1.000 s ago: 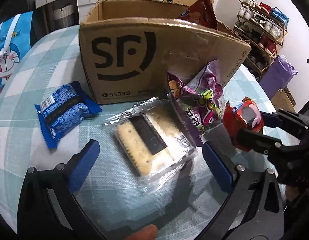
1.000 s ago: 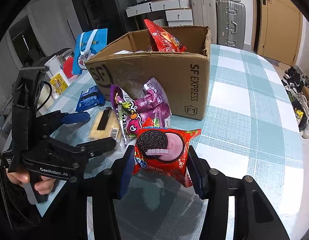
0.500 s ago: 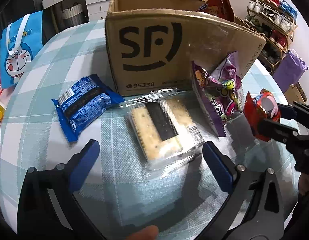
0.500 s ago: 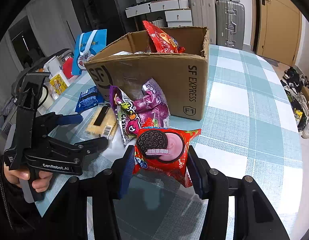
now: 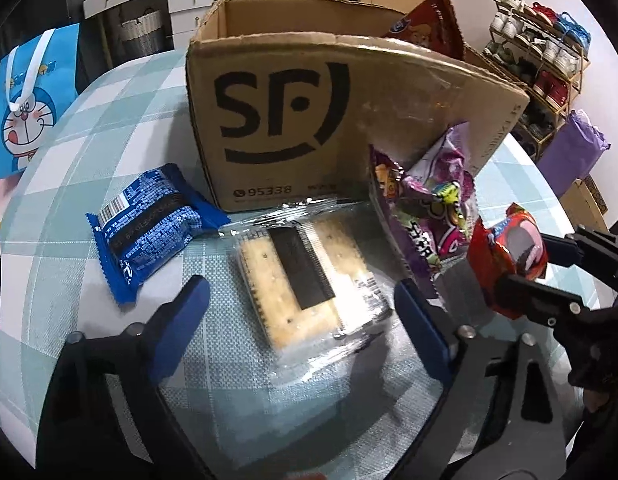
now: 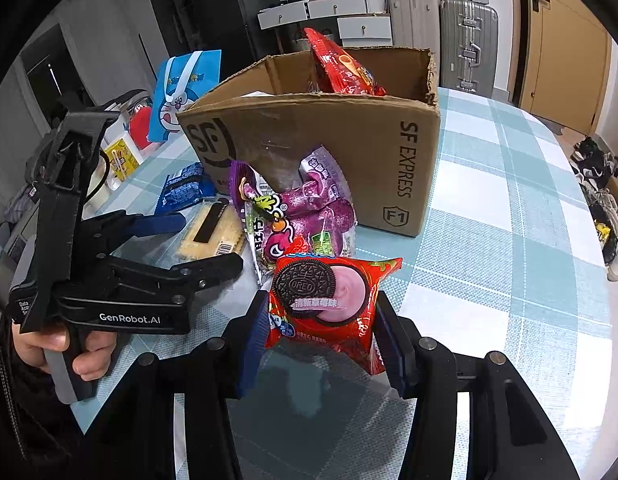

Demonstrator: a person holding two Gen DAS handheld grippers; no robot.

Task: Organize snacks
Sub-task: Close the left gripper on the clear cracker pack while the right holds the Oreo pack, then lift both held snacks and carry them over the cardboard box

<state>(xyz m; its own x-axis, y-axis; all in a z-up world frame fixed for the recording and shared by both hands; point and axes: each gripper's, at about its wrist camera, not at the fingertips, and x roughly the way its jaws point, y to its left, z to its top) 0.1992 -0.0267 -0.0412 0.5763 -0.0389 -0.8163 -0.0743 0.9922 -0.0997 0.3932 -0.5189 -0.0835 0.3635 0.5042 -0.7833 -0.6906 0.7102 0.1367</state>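
My right gripper (image 6: 321, 332) is shut on a red Oreo packet (image 6: 329, 300) and holds it above the table, in front of the cardboard SF box (image 6: 349, 140). The packet also shows in the left wrist view (image 5: 505, 256). My left gripper (image 5: 301, 316) is open, its fingers either side of a clear cracker pack (image 5: 305, 276) that lies flat before the box (image 5: 309, 120). A purple candy bag (image 5: 425, 208) leans on the box's front. A blue packet (image 5: 149, 228) lies at the left. A red snack bag (image 6: 341, 68) stands inside the box.
A blue Doraemon bag (image 5: 29, 100) stands at the table's far left edge. The round table has a blue-and-white check cloth (image 6: 509, 200). Small items (image 6: 121, 152) sit at the left beyond the blue packet. Suitcases and a shoe rack stand off the table.
My left gripper has moved closer to the cracker pack and the box, staying open. My right gripper has held the Oreo packet almost still, easing a little toward the box.
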